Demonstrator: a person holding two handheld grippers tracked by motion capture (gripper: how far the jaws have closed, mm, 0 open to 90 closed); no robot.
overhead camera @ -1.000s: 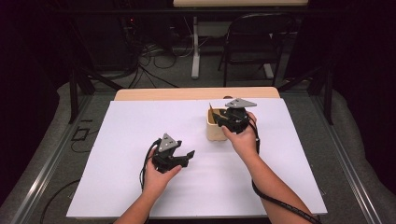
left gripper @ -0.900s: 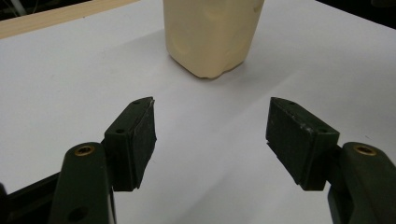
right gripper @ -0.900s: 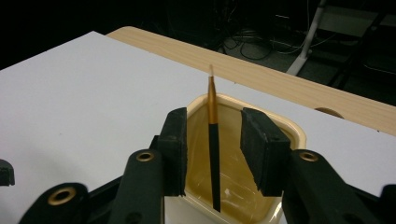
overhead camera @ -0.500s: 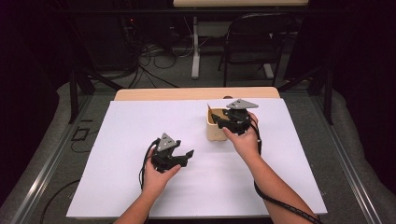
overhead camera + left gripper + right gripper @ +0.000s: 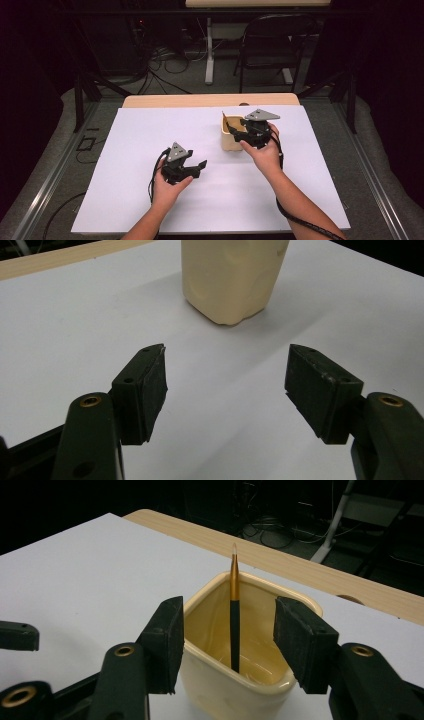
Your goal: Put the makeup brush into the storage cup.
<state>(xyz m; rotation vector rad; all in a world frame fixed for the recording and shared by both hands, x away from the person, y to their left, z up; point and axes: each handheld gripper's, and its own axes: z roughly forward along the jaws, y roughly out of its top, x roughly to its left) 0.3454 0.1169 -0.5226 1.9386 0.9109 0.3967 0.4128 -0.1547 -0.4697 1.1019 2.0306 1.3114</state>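
Brush (image 5: 234,611) stands upright in the cream cup (image 5: 235,690), leaning on its far wall, right of centre on the white table (image 5: 140,135). Your right gripper (image 5: 227,645) hovers over the cup's near rim, jaws just opening, apart and clear of the brush. Your left gripper (image 5: 225,390) rests near left, jaws wide apart, nothing between them.

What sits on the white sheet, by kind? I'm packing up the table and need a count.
Cream cup: 1
Paintbrush, standing in the cup: 1
Total: 2
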